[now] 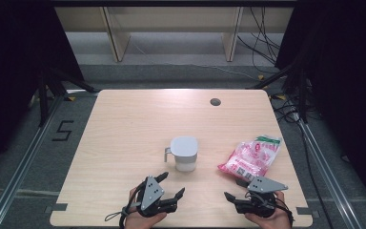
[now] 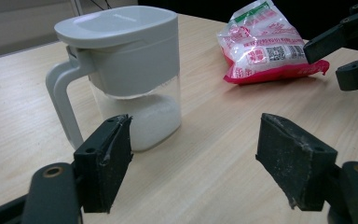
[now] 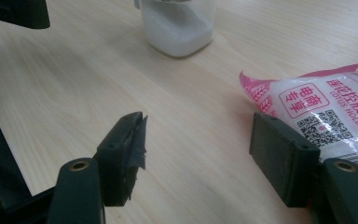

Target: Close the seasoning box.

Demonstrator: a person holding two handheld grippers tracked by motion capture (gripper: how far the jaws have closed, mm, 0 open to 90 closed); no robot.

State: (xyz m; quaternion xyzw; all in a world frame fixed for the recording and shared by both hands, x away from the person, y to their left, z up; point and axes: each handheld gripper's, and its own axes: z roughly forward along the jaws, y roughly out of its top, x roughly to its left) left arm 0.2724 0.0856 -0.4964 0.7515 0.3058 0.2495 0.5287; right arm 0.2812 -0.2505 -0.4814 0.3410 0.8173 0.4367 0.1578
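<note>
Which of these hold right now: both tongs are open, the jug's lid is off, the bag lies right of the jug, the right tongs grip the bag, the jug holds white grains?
1. Both tongs are open. True: the left tongs and the right tongs stand wide with nothing between their jaws.
2. The lid is off the jug. False: the grey lid sits on it.
3. The bag lies right of the jug in the high view. True.
4. The right tongs grip the bag. False: the bag lies on the table, just beyond one jaw.
5. The jug holds white grains. True: they fill its clear lower part.
</note>
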